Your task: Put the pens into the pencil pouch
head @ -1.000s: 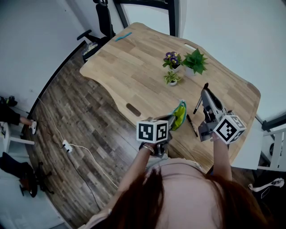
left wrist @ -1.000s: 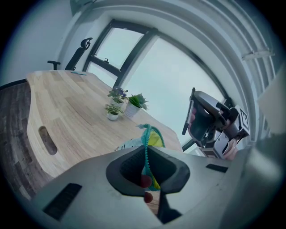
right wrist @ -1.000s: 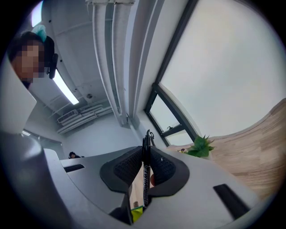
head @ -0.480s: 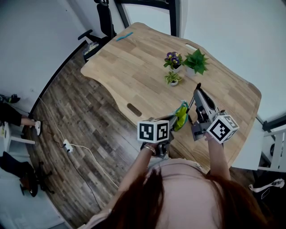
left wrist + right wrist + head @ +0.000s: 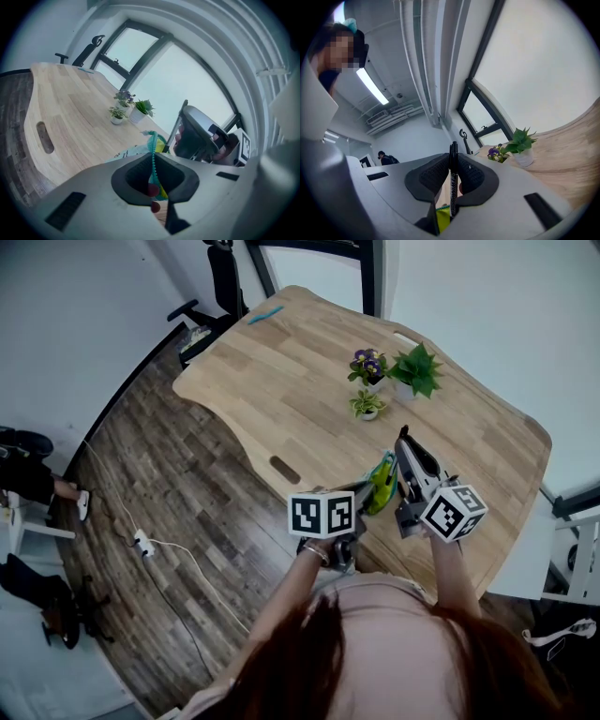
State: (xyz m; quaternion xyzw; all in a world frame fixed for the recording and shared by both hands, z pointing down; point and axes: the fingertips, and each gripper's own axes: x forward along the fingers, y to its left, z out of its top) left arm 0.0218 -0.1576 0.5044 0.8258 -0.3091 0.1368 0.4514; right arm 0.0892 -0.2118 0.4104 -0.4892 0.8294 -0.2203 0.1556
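Pencil pouch [image 5: 153,140] — yellow-green with a teal zipper — is held by the left gripper [image 5: 153,180]. Its jaws are pinched nearly together on the zipper edge. The rest of the pouch runs out ahead of those jaws, over the table [image 5: 281,381] near its front edge. The grip is on a thin strip of fabric and teeth, and nothing backs it.

Just right of the pouch, close alongside, stands the right gripper [image 5: 453,176]. Its jaws are closed on a black pen [image 5: 453,197], which sits crosswise between the pads, one end poking above them and the other below. A patch of the yellow-green pouch shows directly beneath the lower end. No view shows whether the pouch mouth gapes wide enough.

Risks, as I judge them:
— The pen end may catch on the zipper teeth or slide down the outside of the pouch, since the mouth is held by one edge and may hang slack or narrow.
— A push from the pen could drag the zipper edge out of the left pinch.
— Letting go before the pen is well inside would drop it on the table, and this near the edge it could roll to the floor [image 5: 178,484].
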